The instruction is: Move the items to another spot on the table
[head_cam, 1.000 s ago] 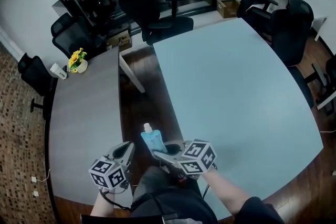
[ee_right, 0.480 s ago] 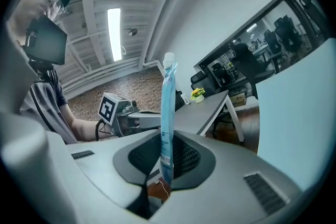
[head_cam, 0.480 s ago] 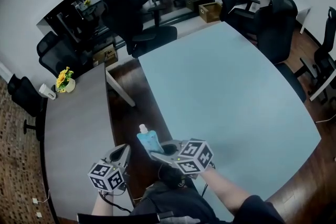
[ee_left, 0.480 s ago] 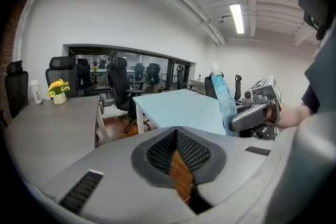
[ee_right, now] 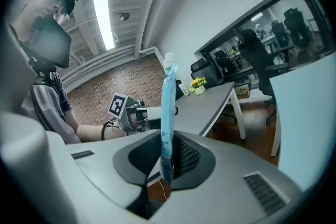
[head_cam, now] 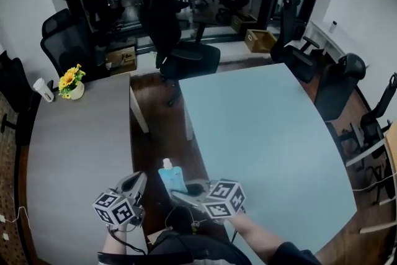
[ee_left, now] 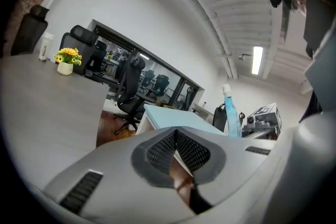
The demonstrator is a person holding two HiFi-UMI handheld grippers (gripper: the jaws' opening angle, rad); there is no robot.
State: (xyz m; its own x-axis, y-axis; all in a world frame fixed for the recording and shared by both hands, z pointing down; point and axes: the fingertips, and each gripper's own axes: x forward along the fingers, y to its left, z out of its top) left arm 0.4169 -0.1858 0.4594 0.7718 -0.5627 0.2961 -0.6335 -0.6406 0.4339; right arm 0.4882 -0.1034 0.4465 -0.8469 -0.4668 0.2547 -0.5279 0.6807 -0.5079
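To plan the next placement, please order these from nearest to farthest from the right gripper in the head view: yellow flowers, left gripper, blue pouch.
1. blue pouch, held in the right gripper.
2. left gripper, close at its left.
3. yellow flowers, far on the grey table.

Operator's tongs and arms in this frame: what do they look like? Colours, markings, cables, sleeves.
Left tongs and right tongs match: light grey moulded shells with dark meshed pads. Each carries a white cube with black square markers. A black cable hangs from the left one. The person wears a short grey sleeve.
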